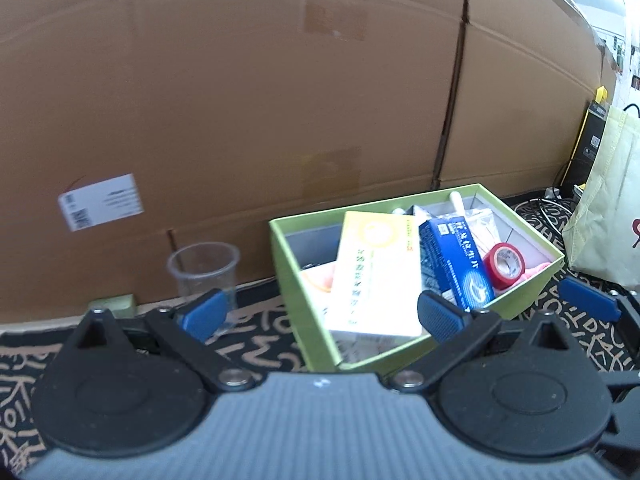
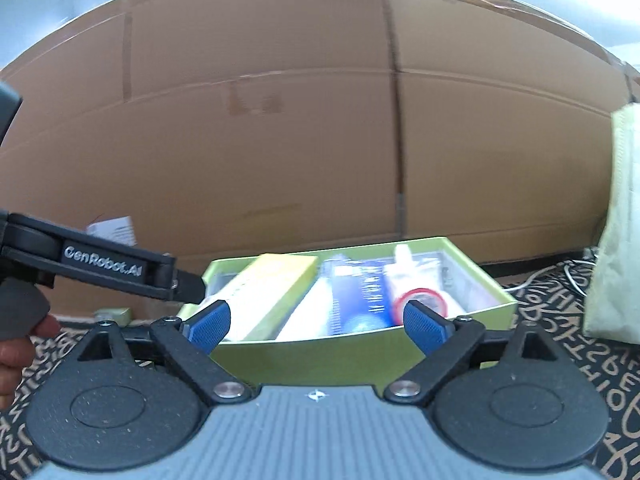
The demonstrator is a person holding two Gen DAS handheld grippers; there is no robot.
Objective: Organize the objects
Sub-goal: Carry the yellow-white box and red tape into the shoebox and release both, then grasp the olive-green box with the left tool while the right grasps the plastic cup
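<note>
A green open box stands on a patterned black mat. It holds a yellow-white carton, a blue carton, a red tape roll, a white tube and other small items. My left gripper is open and empty, just in front of the box. My right gripper is open and empty at the box's near wall. A clear plastic cup stands left of the box.
Big cardboard boxes form a wall right behind. A pale cloth bag stands at the right, with cables behind it. A small green object lies by the cardboard at left. The left gripper's arm crosses the right wrist view.
</note>
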